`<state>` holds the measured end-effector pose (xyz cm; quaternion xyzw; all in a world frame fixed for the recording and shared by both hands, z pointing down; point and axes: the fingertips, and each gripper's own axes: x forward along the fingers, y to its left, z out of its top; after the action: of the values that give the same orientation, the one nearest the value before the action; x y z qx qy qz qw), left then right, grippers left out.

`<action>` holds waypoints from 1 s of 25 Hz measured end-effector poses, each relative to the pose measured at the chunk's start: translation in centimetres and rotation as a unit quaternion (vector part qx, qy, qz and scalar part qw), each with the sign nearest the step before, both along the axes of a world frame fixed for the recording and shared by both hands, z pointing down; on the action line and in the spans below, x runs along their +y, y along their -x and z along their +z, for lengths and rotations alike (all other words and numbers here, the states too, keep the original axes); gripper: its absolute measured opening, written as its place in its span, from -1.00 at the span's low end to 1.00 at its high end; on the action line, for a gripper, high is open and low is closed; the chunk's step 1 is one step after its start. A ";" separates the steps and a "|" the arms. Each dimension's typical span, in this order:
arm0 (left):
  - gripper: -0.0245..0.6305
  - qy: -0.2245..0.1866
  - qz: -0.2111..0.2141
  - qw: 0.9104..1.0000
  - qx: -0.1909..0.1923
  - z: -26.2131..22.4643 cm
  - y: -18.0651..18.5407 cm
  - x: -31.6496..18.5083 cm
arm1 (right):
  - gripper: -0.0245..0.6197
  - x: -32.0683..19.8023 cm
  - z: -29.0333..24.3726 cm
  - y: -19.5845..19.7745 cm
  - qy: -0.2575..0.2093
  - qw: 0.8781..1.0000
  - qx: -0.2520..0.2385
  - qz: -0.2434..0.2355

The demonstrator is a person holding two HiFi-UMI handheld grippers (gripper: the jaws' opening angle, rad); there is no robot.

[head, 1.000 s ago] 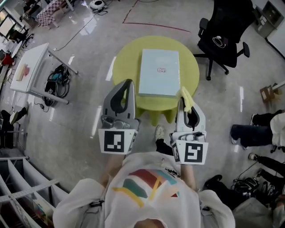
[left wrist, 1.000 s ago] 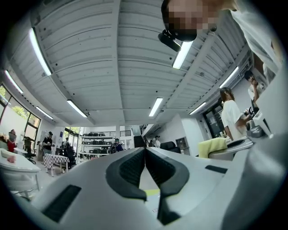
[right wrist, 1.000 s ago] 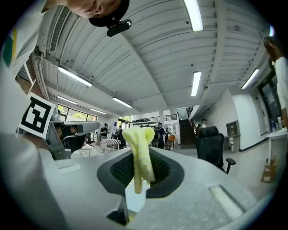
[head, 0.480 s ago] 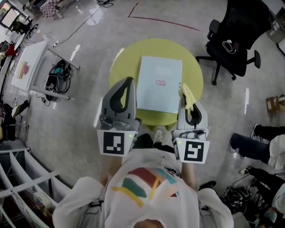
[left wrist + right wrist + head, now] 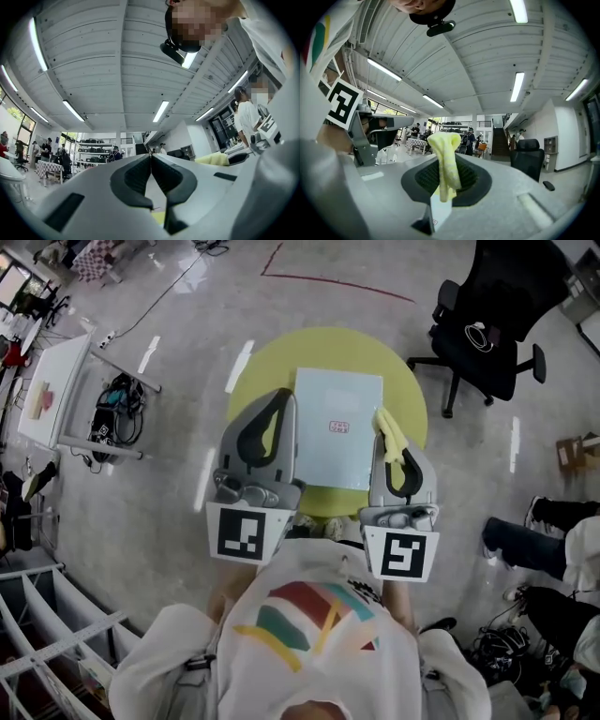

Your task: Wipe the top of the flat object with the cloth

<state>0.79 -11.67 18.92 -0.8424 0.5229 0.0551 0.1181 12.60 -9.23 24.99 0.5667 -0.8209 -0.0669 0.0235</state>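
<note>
Grey glossy floor (image 5: 141, 484) surrounds a round yellow-green table (image 5: 258, 367) in the upper middle of the head view. A pale blue board (image 5: 337, 427) lies flat on it, and a black chair (image 5: 487, 324) stands at the upper right. The left gripper (image 5: 280, 399) sits over the board's left edge, its jaws pressed together with nothing between them. The right gripper (image 5: 394, 448) is at the board's right edge, its jaws pinching a yellow cloth (image 5: 388, 427) that sticks out past the tips. Whether the cloth touches the board cannot be told.
</note>
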 end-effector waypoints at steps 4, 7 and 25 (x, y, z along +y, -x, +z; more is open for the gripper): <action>-0.87 -0.005 0.016 1.000 0.005 -0.2 -0.2 -1.3 | -0.84 -0.8 -0.2 0.0 0.002 1.000 -0.016 0.007; -0.87 -0.009 0.027 0.999 0.014 -0.5 -0.5 -2.0 | -0.84 -0.9 -0.2 0.1 -0.003 1.000 -0.008 0.011; -0.87 0.035 0.008 0.999 -0.005 2.1 0.9 -4.1 | -0.84 -8.6 4.1 -1.3 0.078 0.958 0.276 0.021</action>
<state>-0.13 -15.74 21.04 -0.8505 0.5170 0.0331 0.0907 13.92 -17.79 29.08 0.5397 -0.7730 -0.1560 0.2947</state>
